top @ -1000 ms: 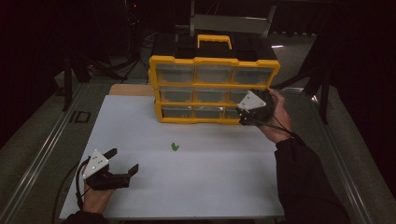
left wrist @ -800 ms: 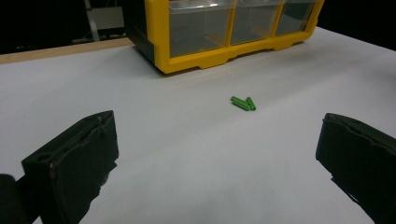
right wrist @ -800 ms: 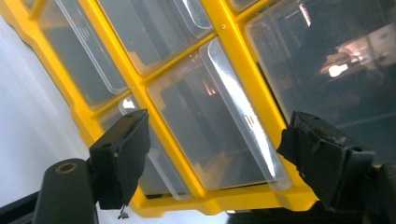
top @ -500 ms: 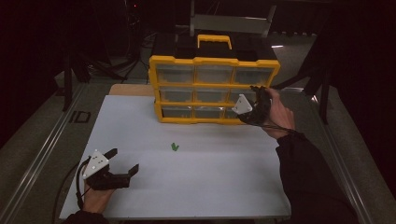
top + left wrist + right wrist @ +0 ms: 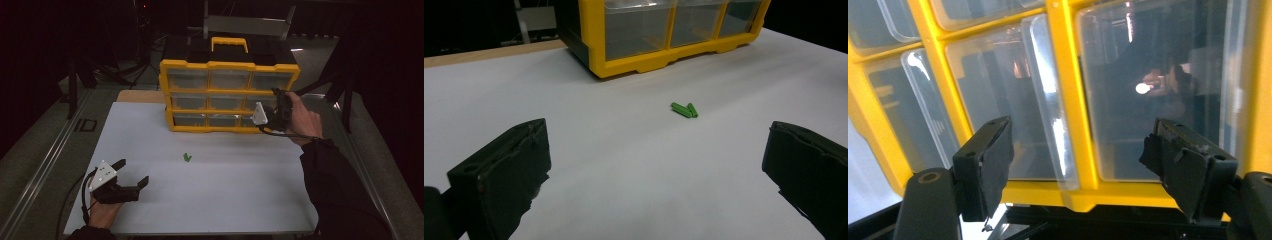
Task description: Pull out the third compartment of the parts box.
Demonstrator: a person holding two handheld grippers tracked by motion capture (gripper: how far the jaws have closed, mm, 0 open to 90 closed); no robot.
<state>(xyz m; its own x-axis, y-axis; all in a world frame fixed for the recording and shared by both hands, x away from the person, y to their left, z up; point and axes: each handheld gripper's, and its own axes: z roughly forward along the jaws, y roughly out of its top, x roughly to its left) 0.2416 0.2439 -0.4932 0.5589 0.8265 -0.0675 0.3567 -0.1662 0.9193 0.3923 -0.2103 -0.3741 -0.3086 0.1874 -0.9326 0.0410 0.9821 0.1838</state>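
Observation:
A yellow organizer with clear drawers and a black top stands at the back of the white table. My right gripper is held against its right-hand column of drawers. In the right gripper view its jaws have just been closing, with a clear drawer pull and a yellow divider between them; the pads touch neither. My left gripper rests open at the front left, nothing between its jaws. A small green piece lies on the table ahead of it.
A metal rail runs along the table's left side. Dark stands and a grey frame sit behind the organizer. The person's dark sleeve covers the front right corner.
The right gripper has rolled in the hand at the organizer's right side, its grey plate now lower and further left. The left gripper and the green piece have not moved.

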